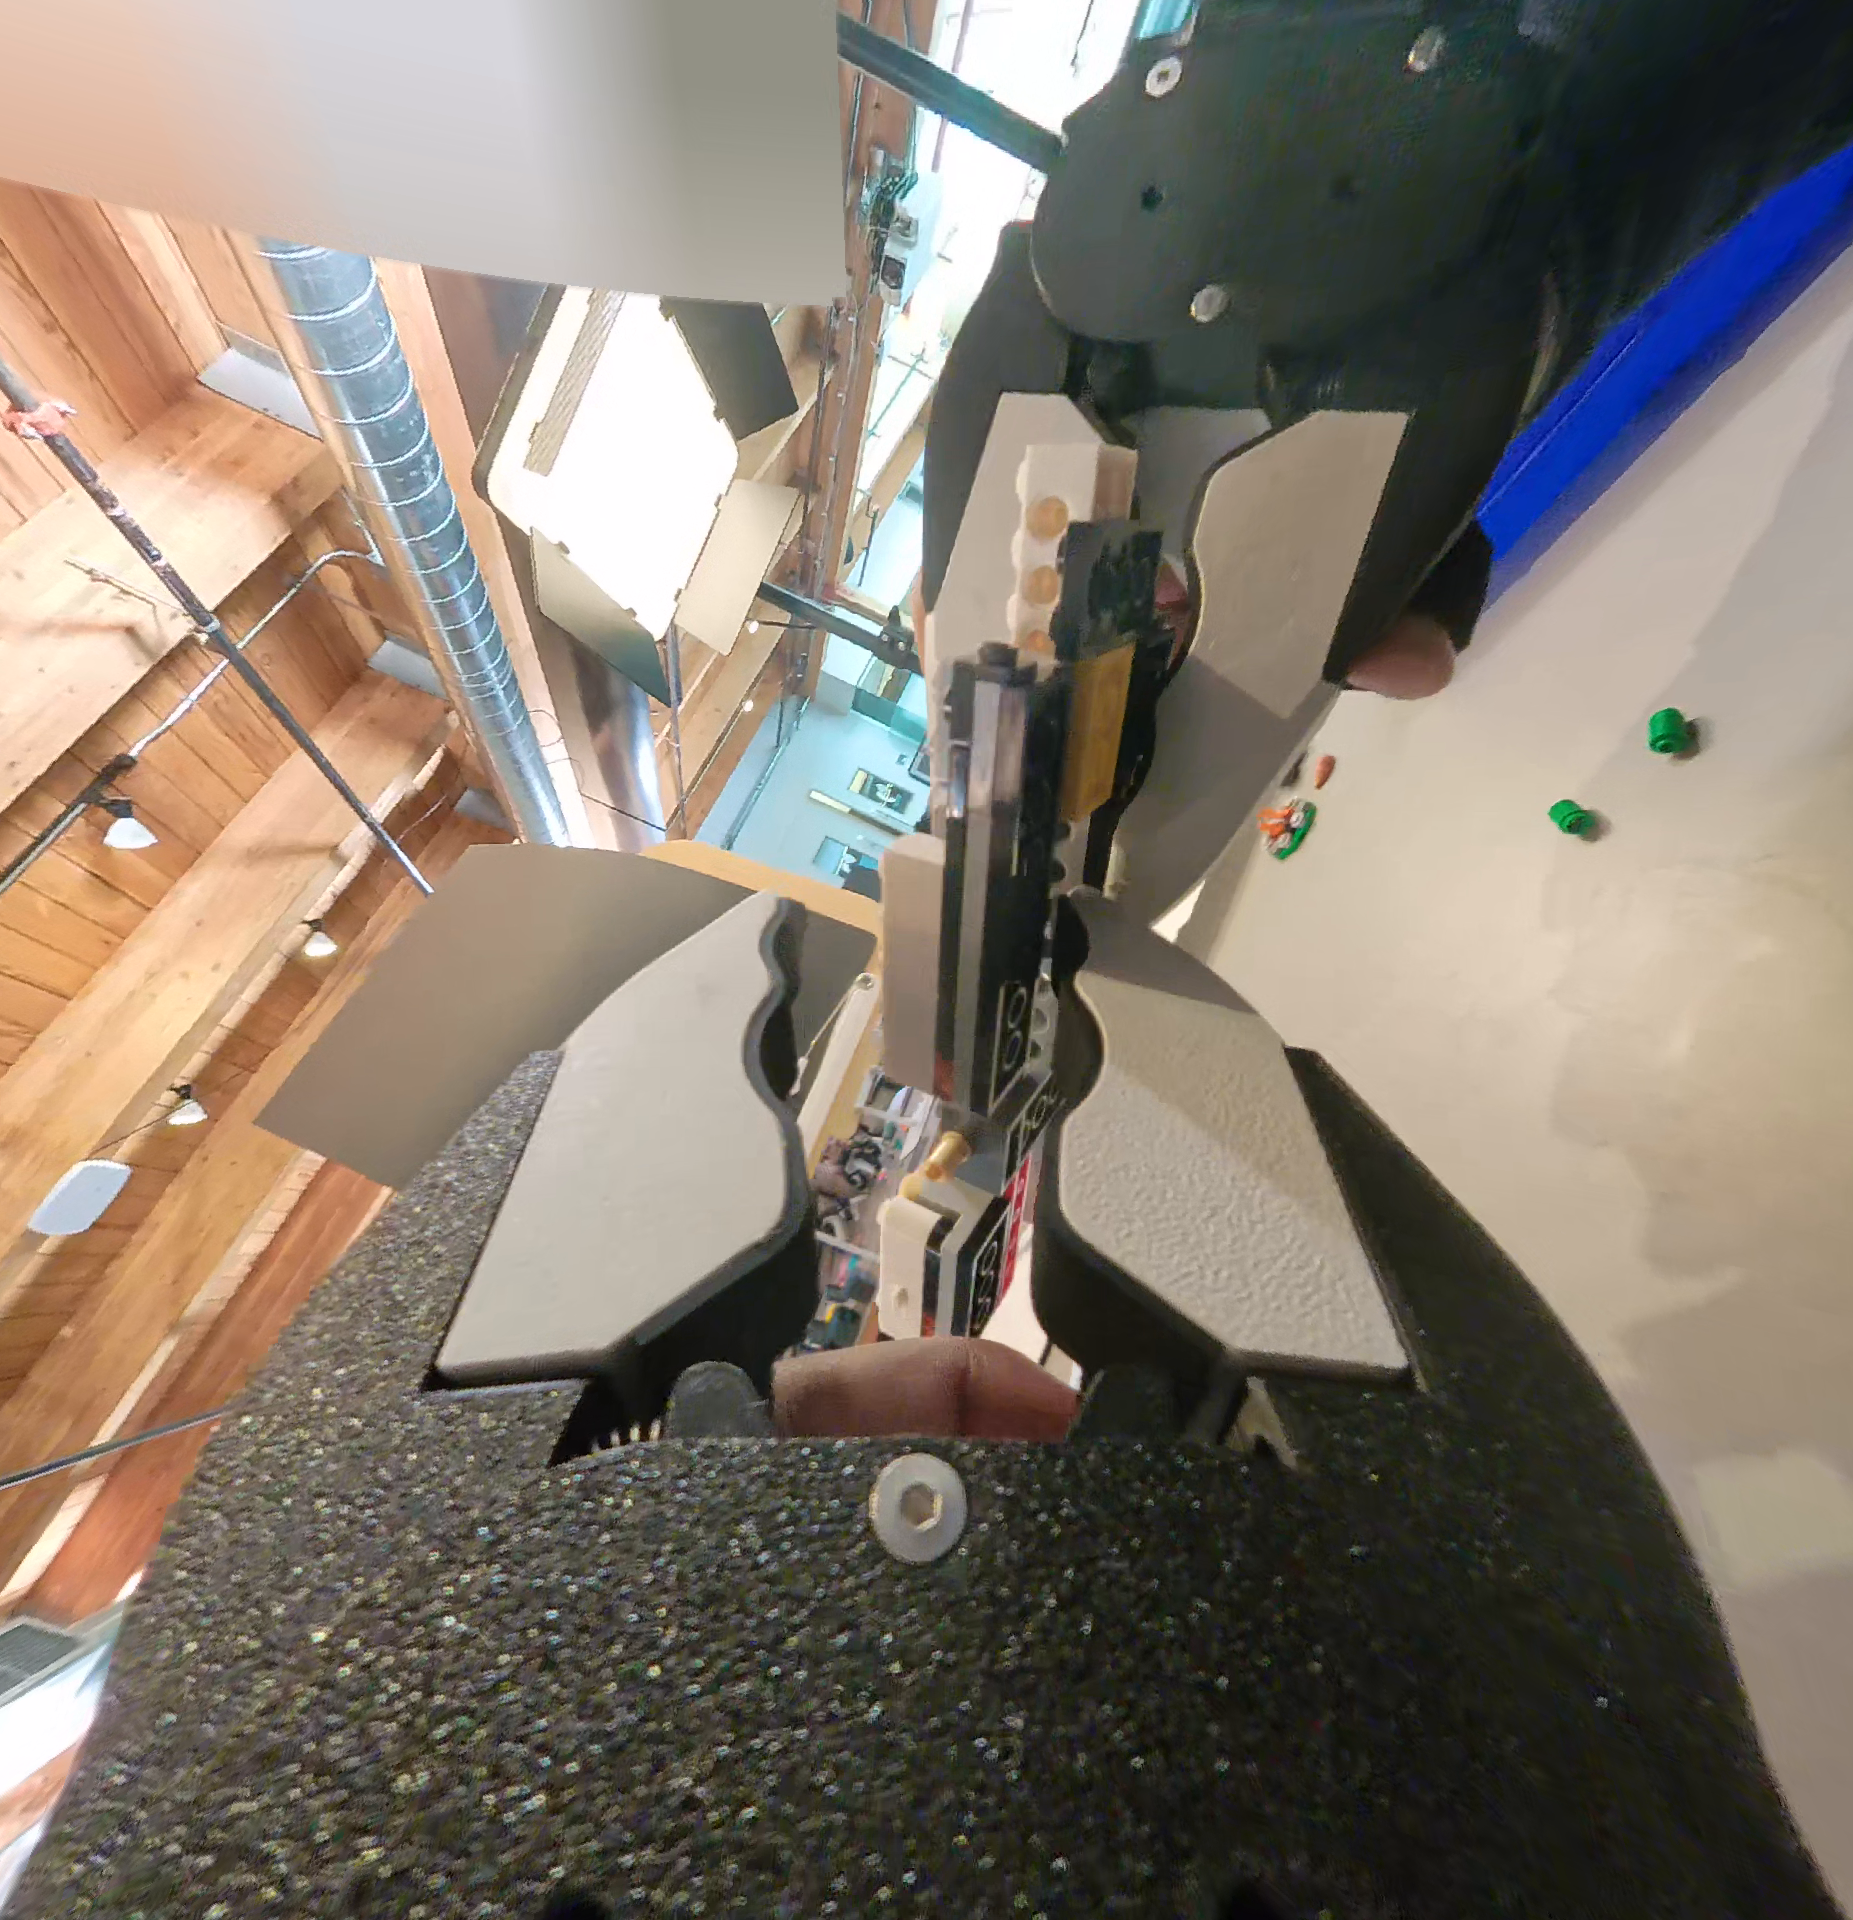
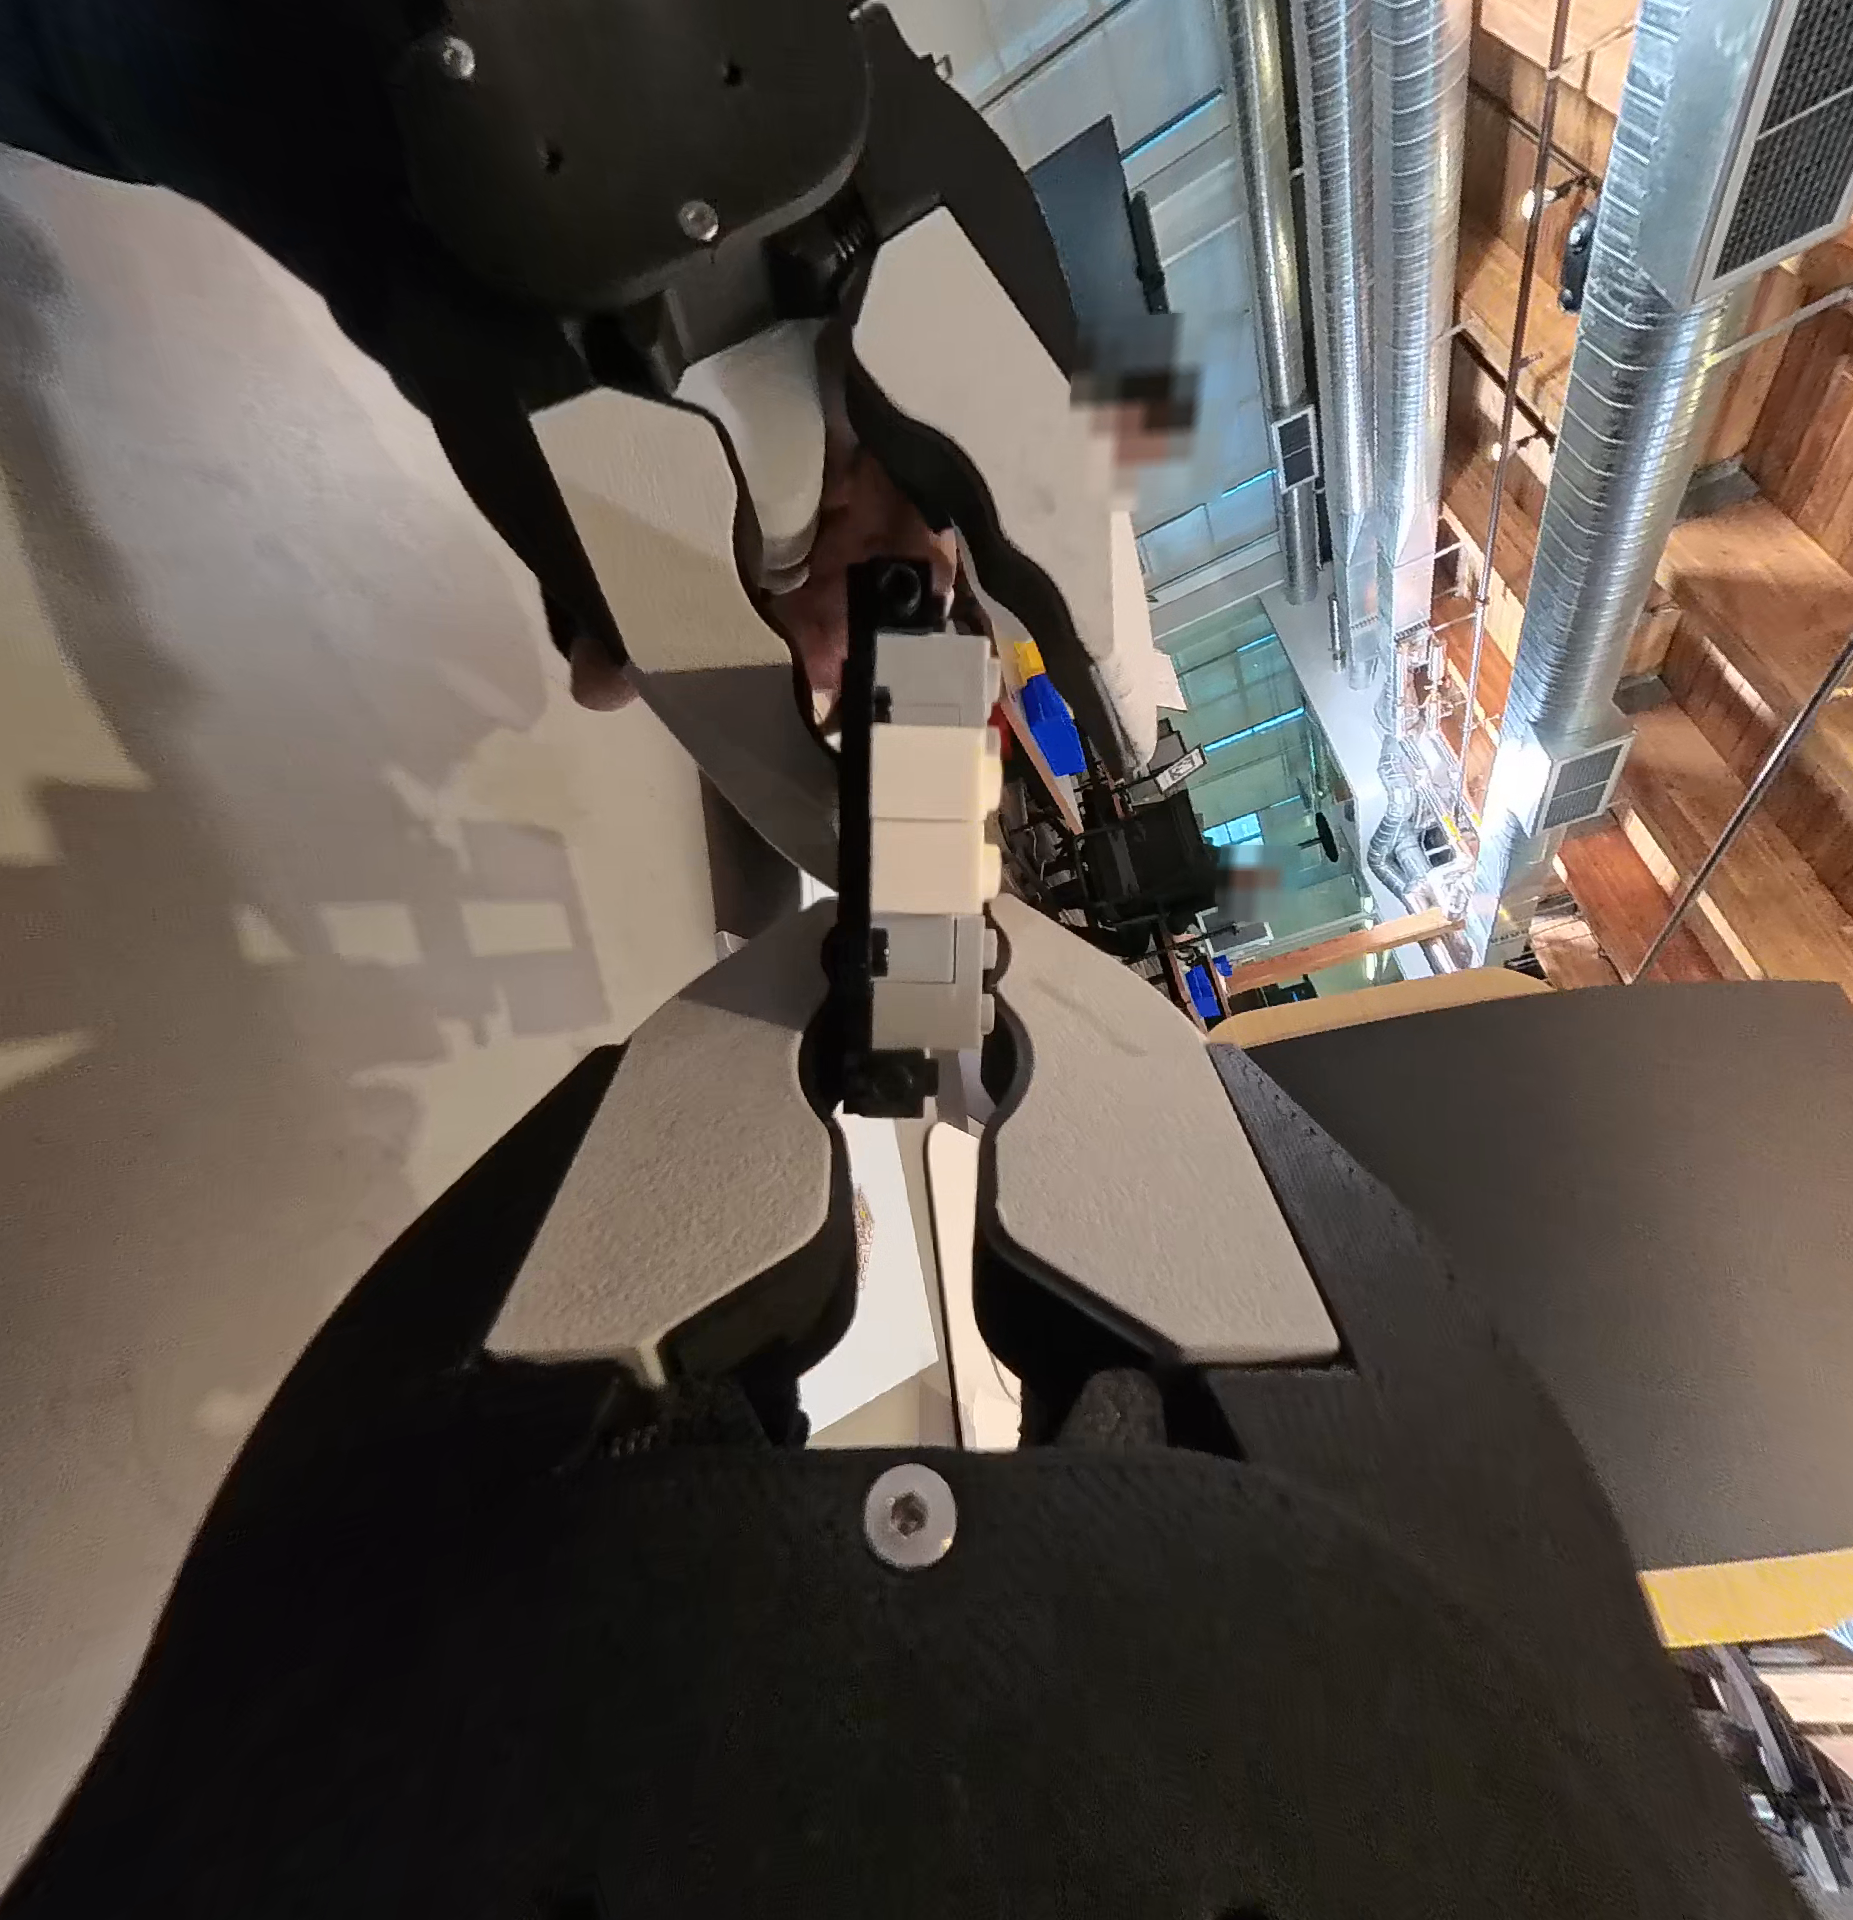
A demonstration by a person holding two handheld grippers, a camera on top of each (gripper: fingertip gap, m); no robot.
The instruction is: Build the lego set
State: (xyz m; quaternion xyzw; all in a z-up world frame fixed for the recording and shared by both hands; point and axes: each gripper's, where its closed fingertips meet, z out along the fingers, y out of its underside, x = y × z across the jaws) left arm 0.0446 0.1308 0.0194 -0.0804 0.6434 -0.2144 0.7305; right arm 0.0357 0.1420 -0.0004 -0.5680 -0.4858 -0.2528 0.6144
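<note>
I have both grippers meeting nose to nose on one brick model (image 2: pixel 917 831), a long black strip with white and grey blocks stacked on one face, hard plastic, studded. Its long axis runs straight along the line between the two grippers, held up off the pale tabletop (image 1: pixel 1524 1039). My right gripper (image 2: pixel 917 997) has its fingers clamped on the near end. My left gripper (image 1: pixel 927 966) stands apart: one finger (image 1: pixel 1130 997) touches the model, the other is clear of it. Small green pieces (image 1: pixel 1667 727) lie on the tabletop.
</note>
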